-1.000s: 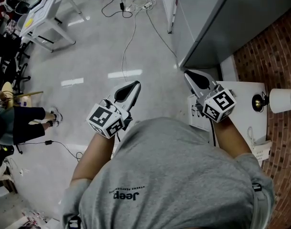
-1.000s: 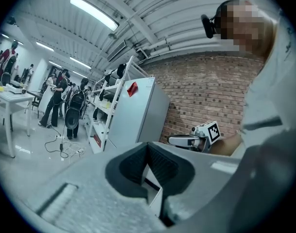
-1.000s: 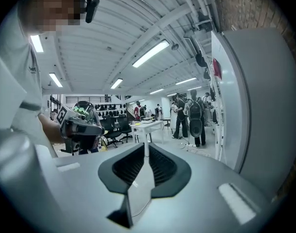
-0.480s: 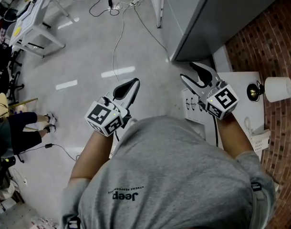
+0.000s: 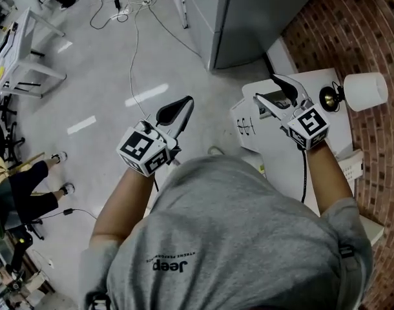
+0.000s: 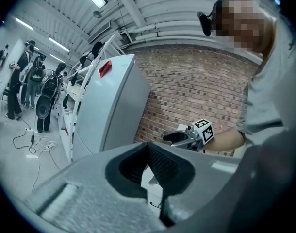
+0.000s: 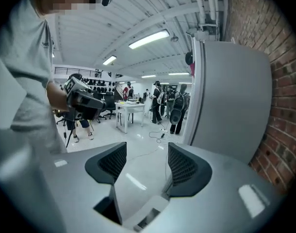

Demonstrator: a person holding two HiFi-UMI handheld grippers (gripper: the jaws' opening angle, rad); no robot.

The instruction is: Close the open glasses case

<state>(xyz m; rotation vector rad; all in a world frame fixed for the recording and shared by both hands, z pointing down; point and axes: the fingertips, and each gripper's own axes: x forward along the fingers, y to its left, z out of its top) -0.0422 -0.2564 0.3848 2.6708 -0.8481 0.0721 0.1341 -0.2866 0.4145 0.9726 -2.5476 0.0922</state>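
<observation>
I cannot make out a glasses case in any view. My right gripper hangs over the near left corner of a small white table. It is open, its jaws have just been opening, and nothing lies between its pads. My left gripper is held over the bare floor, left of the table, with its jaws closed together on nothing. Each gripper shows in the other's view: the right gripper in front of the brick wall, the left gripper beside the grey shirt.
A lamp with a white shade stands on the table against the brick wall. A tall grey cabinet rises behind the table. Cables trail over the floor. A white desk and a seated person are far left.
The right jaws went from closed to open. Both grippers swung toward the white table, and the right one now hangs over its corner. The lamp and table show more fully.
</observation>
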